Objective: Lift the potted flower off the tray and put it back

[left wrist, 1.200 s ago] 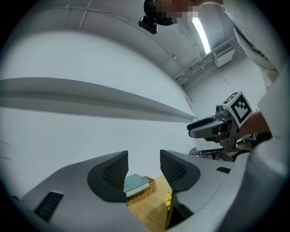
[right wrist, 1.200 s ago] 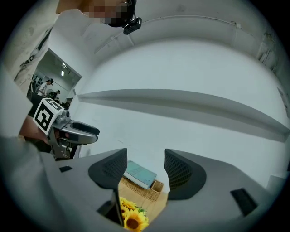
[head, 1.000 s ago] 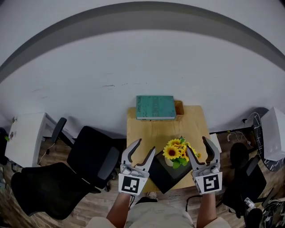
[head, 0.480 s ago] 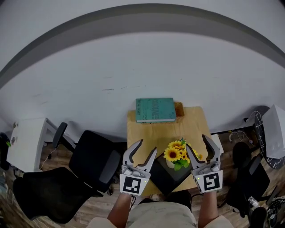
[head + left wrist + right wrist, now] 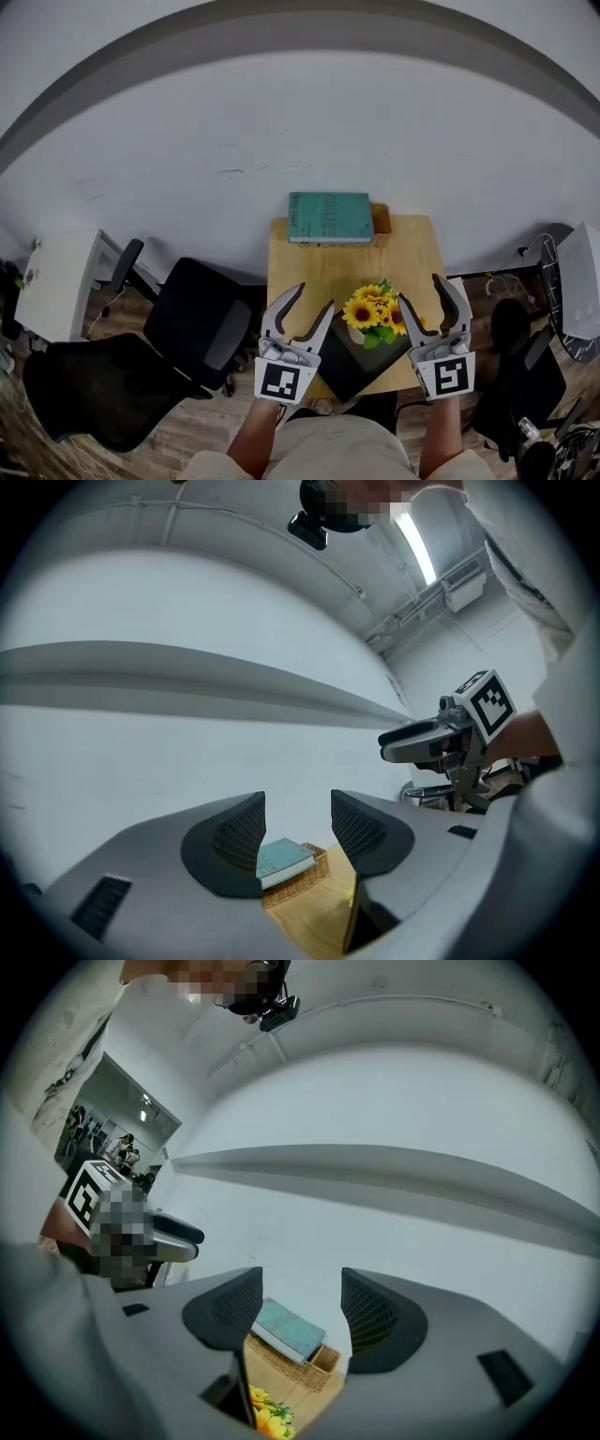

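Note:
In the head view a potted flower (image 5: 373, 316) with yellow blooms stands on a black tray (image 5: 349, 365) at the near edge of a small wooden table (image 5: 328, 262). My left gripper (image 5: 307, 309) hangs open to the left of the flower, high above the table, with nothing between its jaws. My right gripper (image 5: 427, 298) stands open just to the flower's right, also empty. Yellow blooms (image 5: 265, 1417) peek in at the bottom of the right gripper view, below the open right gripper (image 5: 300, 1312). The left gripper (image 5: 298, 829) frames the far table end.
A teal book (image 5: 329, 217) lies on a wicker basket (image 5: 380, 221) at the table's far end, against the white wall. A black office chair (image 5: 192, 323) stands left of the table, another black chair (image 5: 511, 375) to the right, and a white cabinet (image 5: 56, 281) at far left.
Both grippers keep their pose and stay open. The head camera has shifted slightly, so the table and flower sit a little lower and more to the right in the picture.

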Demonstrator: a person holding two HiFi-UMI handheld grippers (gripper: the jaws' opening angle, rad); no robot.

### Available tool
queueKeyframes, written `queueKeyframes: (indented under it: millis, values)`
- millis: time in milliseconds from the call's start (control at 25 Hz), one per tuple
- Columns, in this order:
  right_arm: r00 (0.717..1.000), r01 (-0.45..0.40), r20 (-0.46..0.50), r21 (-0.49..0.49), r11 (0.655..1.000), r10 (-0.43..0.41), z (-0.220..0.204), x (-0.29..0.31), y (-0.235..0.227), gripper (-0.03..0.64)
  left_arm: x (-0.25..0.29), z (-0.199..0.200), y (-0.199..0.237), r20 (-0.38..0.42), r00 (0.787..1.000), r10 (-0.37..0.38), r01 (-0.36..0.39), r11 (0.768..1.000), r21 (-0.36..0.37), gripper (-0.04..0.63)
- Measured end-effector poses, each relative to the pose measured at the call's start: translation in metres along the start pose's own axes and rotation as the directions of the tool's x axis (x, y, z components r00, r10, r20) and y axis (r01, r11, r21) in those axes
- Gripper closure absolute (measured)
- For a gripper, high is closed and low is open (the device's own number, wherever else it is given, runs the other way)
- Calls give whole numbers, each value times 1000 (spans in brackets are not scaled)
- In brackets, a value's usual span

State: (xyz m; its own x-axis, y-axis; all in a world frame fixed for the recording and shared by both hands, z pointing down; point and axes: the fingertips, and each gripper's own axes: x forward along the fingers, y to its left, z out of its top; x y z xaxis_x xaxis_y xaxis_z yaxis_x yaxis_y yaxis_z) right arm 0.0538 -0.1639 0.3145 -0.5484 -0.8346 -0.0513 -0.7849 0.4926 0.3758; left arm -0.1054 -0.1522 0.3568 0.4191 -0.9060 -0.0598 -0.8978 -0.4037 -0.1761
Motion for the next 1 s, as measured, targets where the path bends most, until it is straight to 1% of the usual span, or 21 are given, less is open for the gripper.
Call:
queueKeyframes:
  millis: [200,480,640,760,880,1000]
  values:
    - [1000,-2,10,18,1000,2,-4,-5,-5,354,1,-1,-8,-12,1000,-3,3,1000,20,379]
    - [1000,-8,-3,29,1000,8,-15,-10,-7,356,4,-4,-16,-33,999,-10,11,1000,23,379]
    - [1000,4,-31,45,999,-2,-23,-11,-11,354,9,-12,-22,-54,998,-23,24,999,25,379]
    - [998,-9,-53,49,999,12,-34,-13,-8,354,12,-20,-28,-78,996,-40,42,999,30,379]
    - [997,-5,-74,76,997,11,-43,-13,-8,354,14,-28,-35,-97,994,-56,58,998,26,379]
    - [993,-31,-114,86,996,41,-61,-17,1,354,13,-39,-43,-122,990,-73,75,997,16,379]
